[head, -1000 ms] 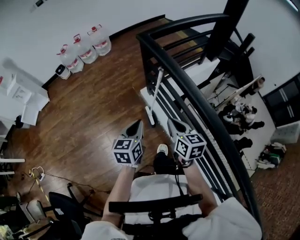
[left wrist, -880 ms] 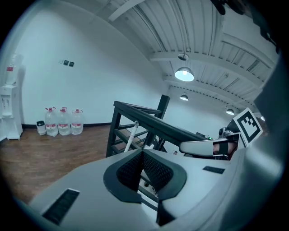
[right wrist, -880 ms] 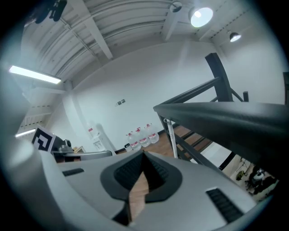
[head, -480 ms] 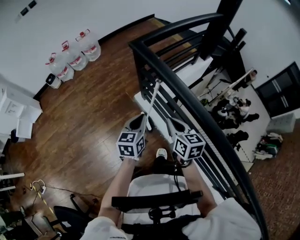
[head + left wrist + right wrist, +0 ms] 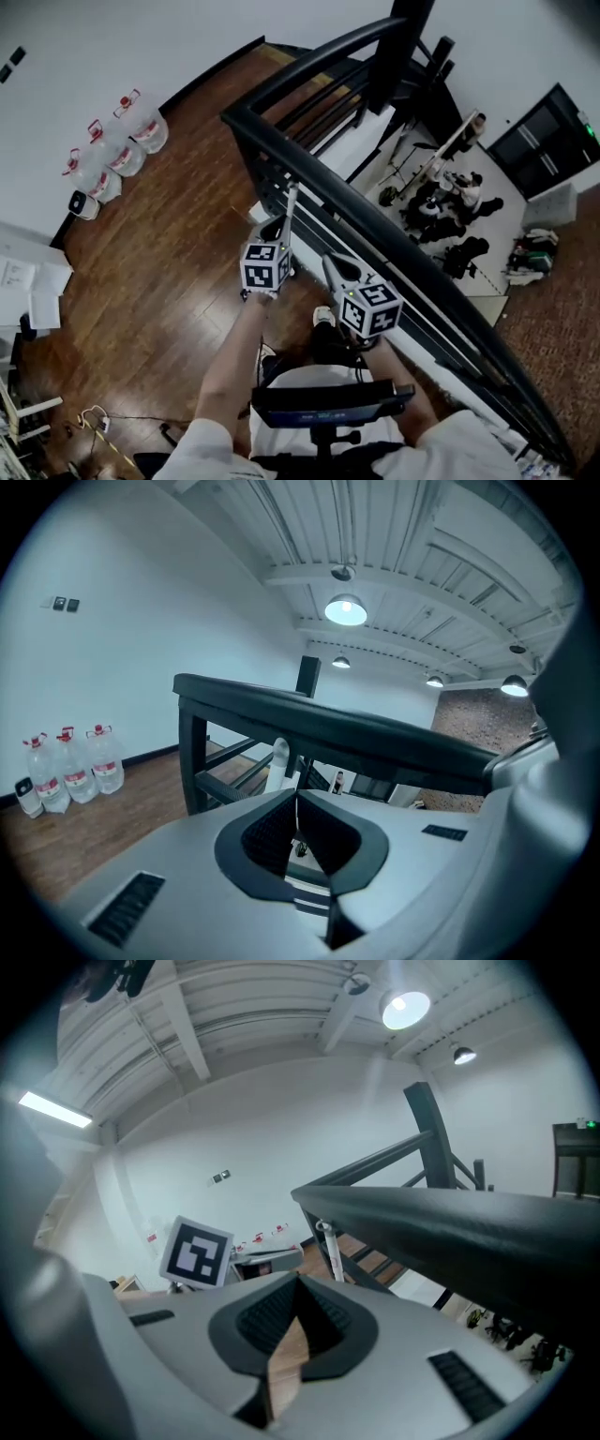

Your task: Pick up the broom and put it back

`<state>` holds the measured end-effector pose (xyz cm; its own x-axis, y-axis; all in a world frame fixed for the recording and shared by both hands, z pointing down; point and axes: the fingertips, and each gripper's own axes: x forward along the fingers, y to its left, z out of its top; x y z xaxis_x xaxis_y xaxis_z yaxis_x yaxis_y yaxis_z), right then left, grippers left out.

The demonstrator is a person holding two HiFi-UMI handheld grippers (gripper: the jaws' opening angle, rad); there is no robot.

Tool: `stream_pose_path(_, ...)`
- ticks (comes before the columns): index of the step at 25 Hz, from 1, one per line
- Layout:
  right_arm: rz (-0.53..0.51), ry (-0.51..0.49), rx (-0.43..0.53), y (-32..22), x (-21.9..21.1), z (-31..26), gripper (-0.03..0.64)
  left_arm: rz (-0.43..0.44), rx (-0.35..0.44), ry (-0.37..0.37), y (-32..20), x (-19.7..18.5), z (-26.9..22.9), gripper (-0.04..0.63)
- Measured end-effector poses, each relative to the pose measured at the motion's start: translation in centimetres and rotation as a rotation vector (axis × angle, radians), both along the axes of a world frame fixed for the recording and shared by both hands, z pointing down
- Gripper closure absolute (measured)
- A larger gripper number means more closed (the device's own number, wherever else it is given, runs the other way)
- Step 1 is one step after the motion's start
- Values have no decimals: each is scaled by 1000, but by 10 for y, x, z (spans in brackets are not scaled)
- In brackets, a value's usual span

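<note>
Find the broom (image 5: 290, 204) propped against the dark railing (image 5: 356, 733), long axis close to upright, lower end hidden behind the left gripper (image 5: 273, 228); lies straight ahead of that gripper's tips and just beyond them, clearly nearer than to the right gripper (image 5: 330, 262), set off to the handle's right. Holding nothing on either side: left jaws all but together, just begun easing apart; right jaws met at the tips; probably need spreading wide before closing across the handle.
</note>
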<state>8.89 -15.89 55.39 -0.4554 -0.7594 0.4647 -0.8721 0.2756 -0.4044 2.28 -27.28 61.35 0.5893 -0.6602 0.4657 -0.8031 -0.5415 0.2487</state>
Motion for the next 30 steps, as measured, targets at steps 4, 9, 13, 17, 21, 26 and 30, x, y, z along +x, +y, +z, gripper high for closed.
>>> stream_pose_path(4, 12, 0, -11, -7, 5, 2, 600, 30, -21, -22, -24, 14, 16, 492)
stream_pose_path(9, 10, -4, -29, -13, 7, 11, 600, 55, -18, -66, -50, 27, 34, 426)
stream_pose_path(13, -1, -4, -41, -17, 5, 16, 600, 64, -34, -97, -66, 31, 50, 408)
stream_pose_path(17, -4, -3, -55, -22, 6, 21, 600, 78, -45, -98, -76, 36, 56, 408)
stream_pose_path(21, 6, -1, -63, -25, 15, 24, 600, 109, -20, -114, -82, 45, 59, 415)
stream_pose_path(26, 17, 4, -70, -29, 26, 26, 600, 105, 8, -143, -86, 47, 60, 477)
stream_pose_path(30, 9, 10, -60, -36, 24, 23, 600, 100, 25, -155, -82, 45, 58, 480)
